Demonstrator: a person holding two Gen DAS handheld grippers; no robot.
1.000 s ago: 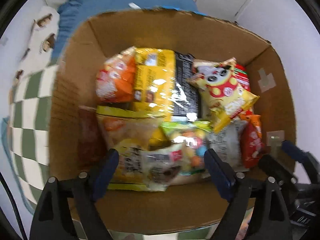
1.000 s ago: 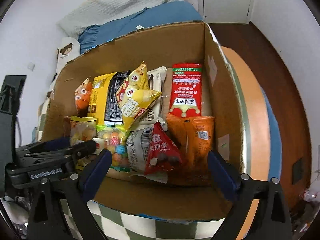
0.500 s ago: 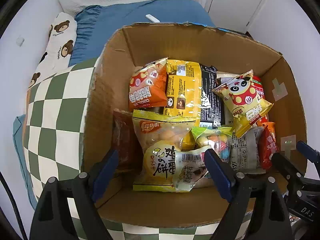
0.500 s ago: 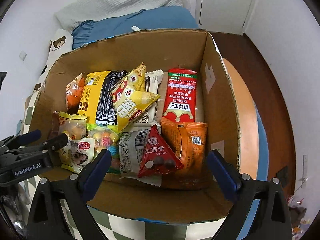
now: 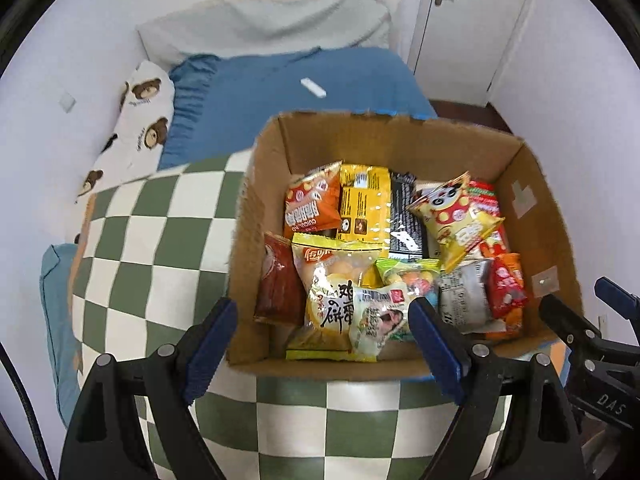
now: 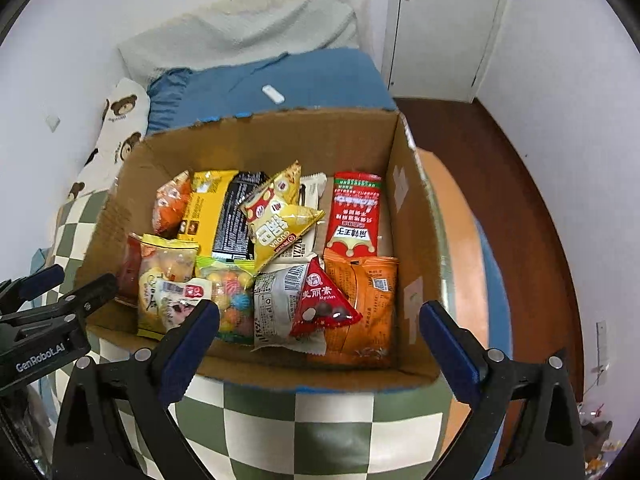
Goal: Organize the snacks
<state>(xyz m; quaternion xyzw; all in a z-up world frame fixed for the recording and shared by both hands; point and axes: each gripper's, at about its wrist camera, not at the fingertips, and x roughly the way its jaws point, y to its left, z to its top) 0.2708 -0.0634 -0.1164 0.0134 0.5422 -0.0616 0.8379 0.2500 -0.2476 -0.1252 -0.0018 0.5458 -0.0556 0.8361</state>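
Note:
An open cardboard box (image 5: 536,224) (image 6: 412,216) sits on a green-and-white checkered cloth and holds several snack packs. In it lie an orange bag (image 5: 312,204), a yellow pack (image 5: 362,208), a yellow panda bag (image 5: 456,216) (image 6: 280,216), a red carton (image 6: 354,212), a red triangular pack (image 6: 322,304) and a candy bag (image 6: 230,292). My left gripper (image 5: 324,344) is open and empty above the box's near edge. My right gripper (image 6: 320,348) is open and empty above the near wall. Each gripper shows at the edge of the other's view.
The checkered cloth (image 5: 132,248) (image 6: 320,424) covers a bed. A blue blanket (image 5: 280,92), a bear-print pillow (image 5: 136,128) and a small white object (image 5: 313,87) lie beyond the box. A white door (image 6: 444,20) and brown floor (image 6: 532,216) are at the right.
Both grippers have pulled back and up from the box, so the whole box and the bed now show. Both stay open and empty.

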